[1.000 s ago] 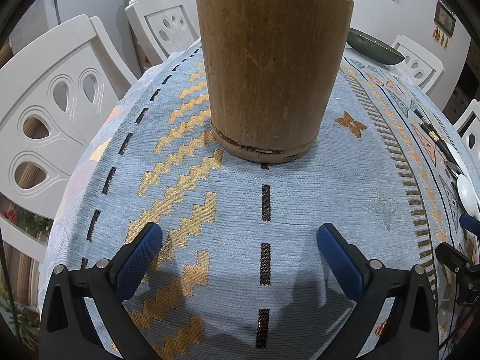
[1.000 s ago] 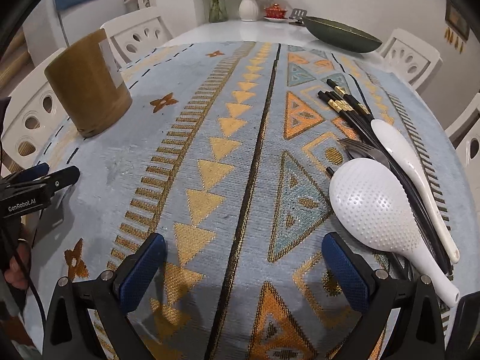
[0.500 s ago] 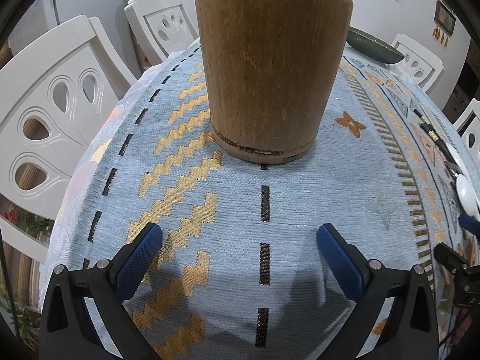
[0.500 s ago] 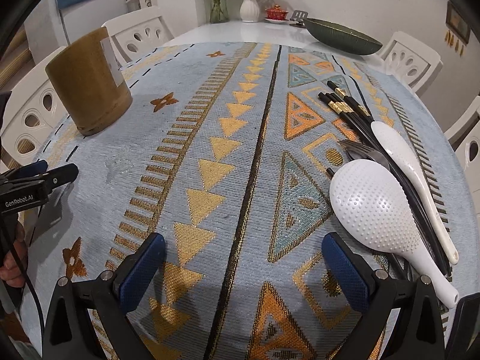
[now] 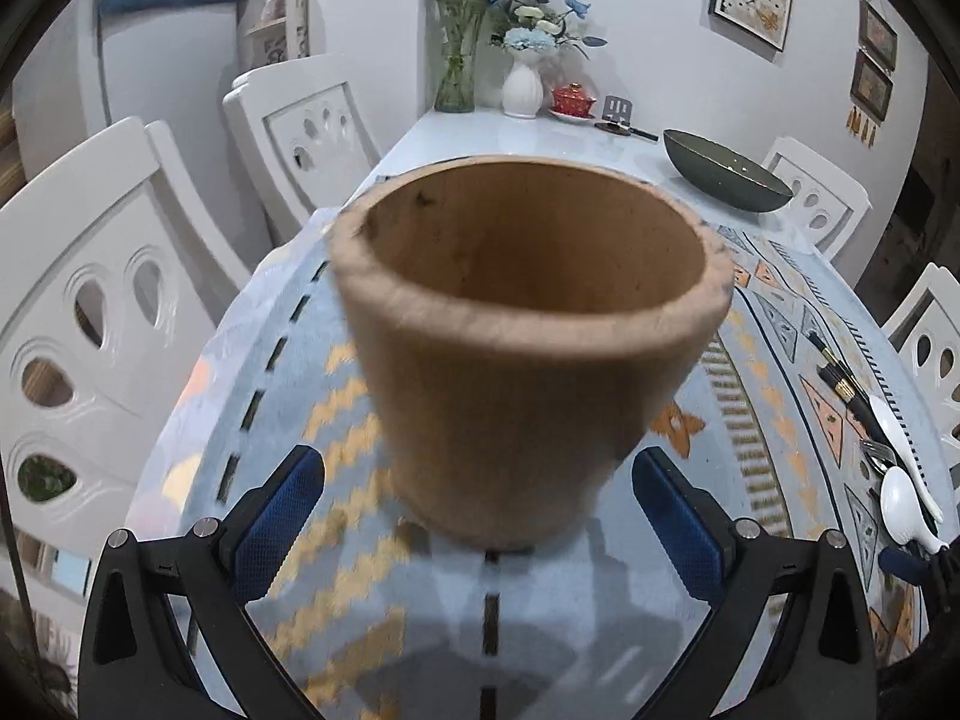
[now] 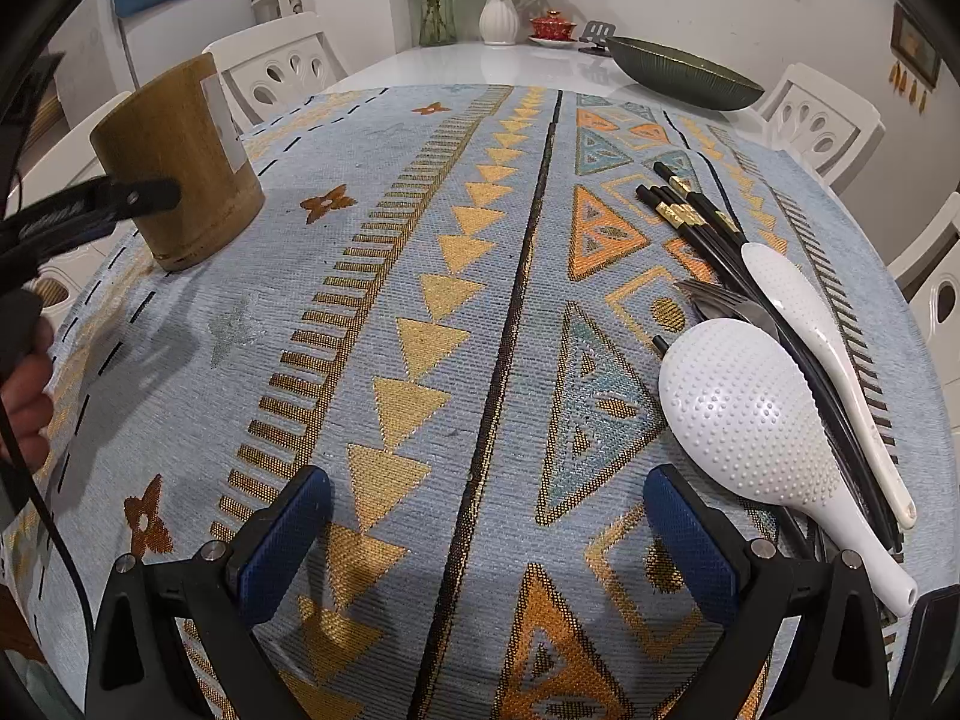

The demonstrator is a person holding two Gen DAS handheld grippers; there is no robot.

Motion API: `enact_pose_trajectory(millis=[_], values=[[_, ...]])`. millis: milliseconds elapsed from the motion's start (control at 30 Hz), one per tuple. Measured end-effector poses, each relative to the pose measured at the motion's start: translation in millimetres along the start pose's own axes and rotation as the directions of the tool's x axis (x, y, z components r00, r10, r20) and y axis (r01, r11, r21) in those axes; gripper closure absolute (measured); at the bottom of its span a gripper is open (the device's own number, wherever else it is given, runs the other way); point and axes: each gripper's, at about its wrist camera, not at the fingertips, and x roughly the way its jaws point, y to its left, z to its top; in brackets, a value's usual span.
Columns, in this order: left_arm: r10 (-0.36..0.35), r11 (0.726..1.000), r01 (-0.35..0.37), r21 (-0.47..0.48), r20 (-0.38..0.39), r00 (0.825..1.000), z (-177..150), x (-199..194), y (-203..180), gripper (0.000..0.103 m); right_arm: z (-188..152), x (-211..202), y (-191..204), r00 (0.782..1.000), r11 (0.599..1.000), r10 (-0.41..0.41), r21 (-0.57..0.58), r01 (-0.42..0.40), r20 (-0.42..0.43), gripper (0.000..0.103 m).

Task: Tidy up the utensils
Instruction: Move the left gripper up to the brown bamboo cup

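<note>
A wooden utensil holder [image 5: 528, 354] stands upright and empty on the patterned tablecloth; it also shows in the right wrist view [image 6: 180, 162] at the far left. My left gripper [image 5: 480, 516] is open, its blue pads either side of the holder's base, not touching it. My right gripper [image 6: 486, 540] is open and empty over the cloth. To its right lie a white dotted rice paddle [image 6: 756, 426], a white spoon [image 6: 822, 354], black chopsticks [image 6: 696, 222] and a metal fork [image 6: 720, 300], bunched together.
A dark green bowl [image 6: 684, 72] sits at the table's far end near a white vase [image 6: 498, 15] and red teacup [image 6: 549, 24]. White chairs [image 5: 90, 324] ring the table. The left gripper's arm [image 6: 90, 204] shows beside the holder.
My left gripper has risen and moved forward to the holder: its open mouth now shows and the pads flank its base. The right gripper has held nearly still.
</note>
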Motion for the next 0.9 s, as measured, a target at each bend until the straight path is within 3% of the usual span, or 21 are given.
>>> enact_pose_trajectory(millis=[267, 300, 533, 667, 800, 900], values=[[0.066, 0.997, -0.065, -0.029, 0.015, 0.998, 11, 15, -12, 0.001, 4, 0, 2, 0.998, 1.000, -0.019, 0.004, 0.019, -0.053, 0.000], [0.069, 0.998, -0.069, -0.013, 0.006, 0.998, 12, 17, -15, 0.007, 6, 0, 1, 0.998, 1.000, -0.017, 0.003, 0.018, -0.065, 0.000], [0.006, 0.998, -0.007, 0.065, 0.016, 1.000, 11, 13, -11, 0.009, 13, 1, 3, 0.994, 1.000, -0.010, -0.017, 0.008, -0.109, 0.001], [-0.067, 0.991, 0.065, 0.113, 0.015, 0.998, 10, 5, -7, 0.009, 17, -5, 12, 0.993, 0.998, -0.002, -0.055, -0.004, -0.119, 0.009], [-0.062, 0.986, 0.061, 0.158, 0.004, 0.998, 4, 6, -10, 0.009, 16, -5, 20, 0.991, 0.997, 0.003, -0.076, -0.013, -0.137, 0.009], [-0.052, 0.989, 0.051, 0.142, 0.008, 0.999, -1, 1, -9, 0.008, 16, -5, 20, 0.990, 0.998, -0.005, -0.070, -0.005, -0.143, 0.009]])
